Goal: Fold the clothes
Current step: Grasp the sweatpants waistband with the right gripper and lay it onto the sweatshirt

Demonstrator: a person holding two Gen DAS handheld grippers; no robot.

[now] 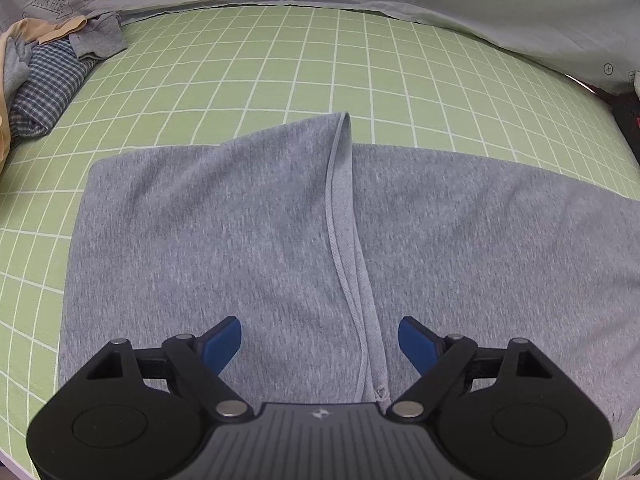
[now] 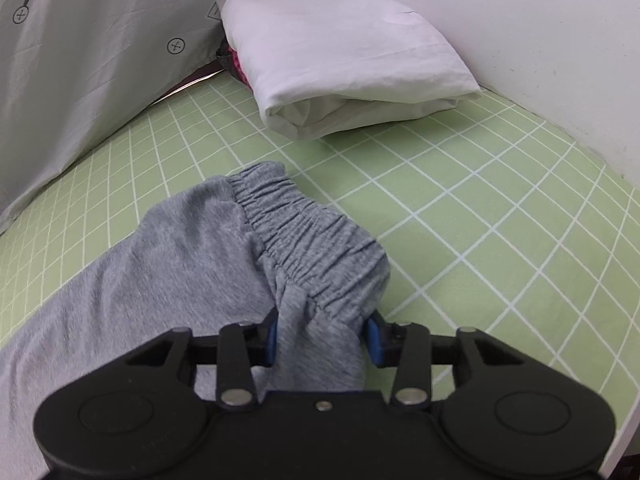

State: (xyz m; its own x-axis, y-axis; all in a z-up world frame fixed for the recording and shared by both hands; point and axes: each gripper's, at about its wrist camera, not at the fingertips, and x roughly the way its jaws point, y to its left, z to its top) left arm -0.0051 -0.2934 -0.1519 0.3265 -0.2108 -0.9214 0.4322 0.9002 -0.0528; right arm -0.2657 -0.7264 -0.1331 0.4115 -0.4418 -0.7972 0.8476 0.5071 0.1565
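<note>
The left gripper (image 1: 320, 344) has its blue fingers (image 1: 224, 344) spread wide apart with nothing between them, and it hangs over the grey trousers (image 1: 248, 240). Straight ahead of it a hemmed edge (image 1: 340, 240) of the cloth runs away from the camera, roughly along the line of the fingers. The trousers lie flat and fill most of the left wrist view, spreading to both sides across the green checked sheet (image 1: 280, 64), so their long axis runs left to right in front of this gripper.

The right gripper (image 2: 322, 338) is clamped on a bunch of the same grey trousers (image 2: 160, 272) just behind the gathered elastic waistband (image 2: 312, 236). The waistband end points forward and slightly left, away from the gripper, and the rest of the cloth trails back toward the lower left of the view.

Beyond the waistband, well apart from it, a folded white pillow (image 2: 340, 56) lies on the sheet (image 2: 500, 208). In the left wrist view a pile of clothes (image 1: 48, 76), one piece blue-checked, sits at the far left edge.
</note>
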